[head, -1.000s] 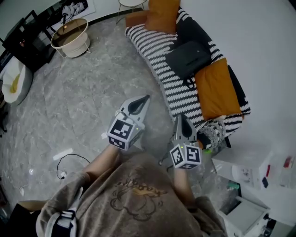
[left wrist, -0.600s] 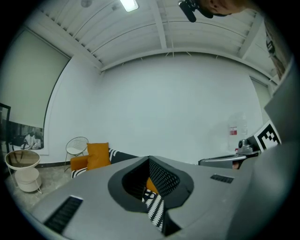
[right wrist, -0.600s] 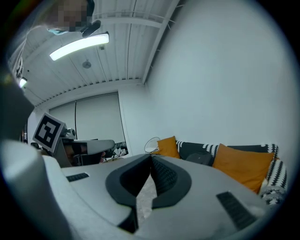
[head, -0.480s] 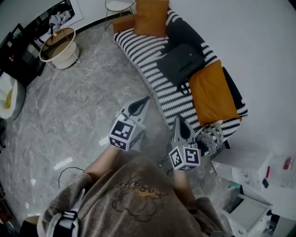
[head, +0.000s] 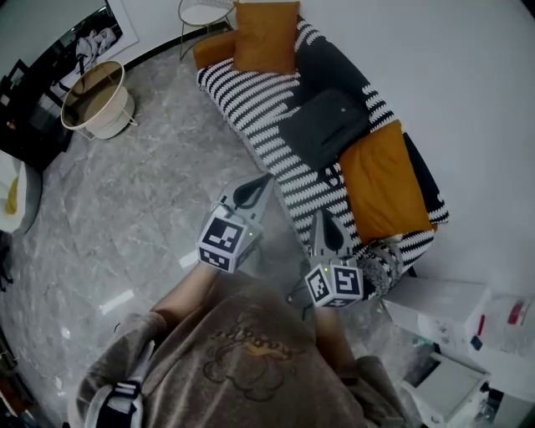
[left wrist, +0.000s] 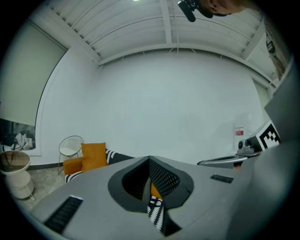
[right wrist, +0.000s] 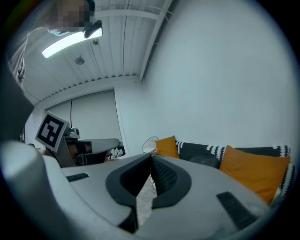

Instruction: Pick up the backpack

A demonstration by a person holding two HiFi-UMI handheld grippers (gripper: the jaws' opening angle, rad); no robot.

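The backpack (head: pixel 326 125) is dark grey and lies on the black-and-white striped sofa (head: pixel 259 109), between two orange cushions. In the right gripper view the backpack (right wrist: pixel 206 161) shows against the sofa's back. My left gripper (head: pixel 263 178) is shut and empty, held level over the floor short of the sofa's front edge. My right gripper (head: pixel 322 213) is also shut and empty, close to the sofa's near end. Both are well apart from the backpack. In their own views the left gripper (left wrist: pixel 149 159) and the right gripper (right wrist: pixel 151 157) show their jaws closed together.
One orange cushion (head: pixel 384 180) lies just right of the backpack and another (head: pixel 266 35) at the sofa's far end. A round side table (head: pixel 94 99) stands on the marble floor at the left. A wire chair (head: pixel 201 12) is beyond the sofa. White boxes (head: pixel 451 305) sit at the lower right.
Both grippers, still shut, have advanced together toward the sofa. The sofa and backpack have come nearer, and the round table has slid to the left.
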